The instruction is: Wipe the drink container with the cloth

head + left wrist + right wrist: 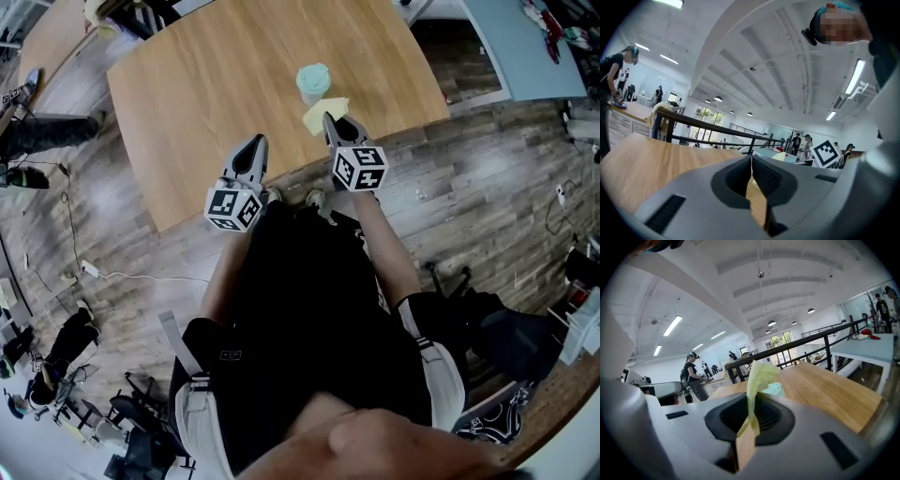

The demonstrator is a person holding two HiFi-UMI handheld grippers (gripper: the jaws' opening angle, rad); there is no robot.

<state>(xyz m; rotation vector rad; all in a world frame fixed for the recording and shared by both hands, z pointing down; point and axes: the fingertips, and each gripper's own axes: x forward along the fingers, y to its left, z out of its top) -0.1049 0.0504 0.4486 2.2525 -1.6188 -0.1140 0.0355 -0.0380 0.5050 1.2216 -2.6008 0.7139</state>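
Observation:
A pale green drink container (314, 83) stands on the wooden table (225, 84) near its front edge. In the right gripper view only a sliver of the container (774, 389) shows behind the cloth. My right gripper (332, 123) is shut on a yellow cloth (323, 114), which lies just in front of the container; the cloth (757, 385) stands up between the closed jaws. My left gripper (253, 150) is shut with nothing in it, over the table's front edge, left of the container; its jaws (751, 164) meet.
Wood-plank floor lies in front of the table. A light blue table (525, 47) stands at the far right. Cables and gear (56, 272) lie on the floor to the left. A black railing (797, 348) and other people show in the background.

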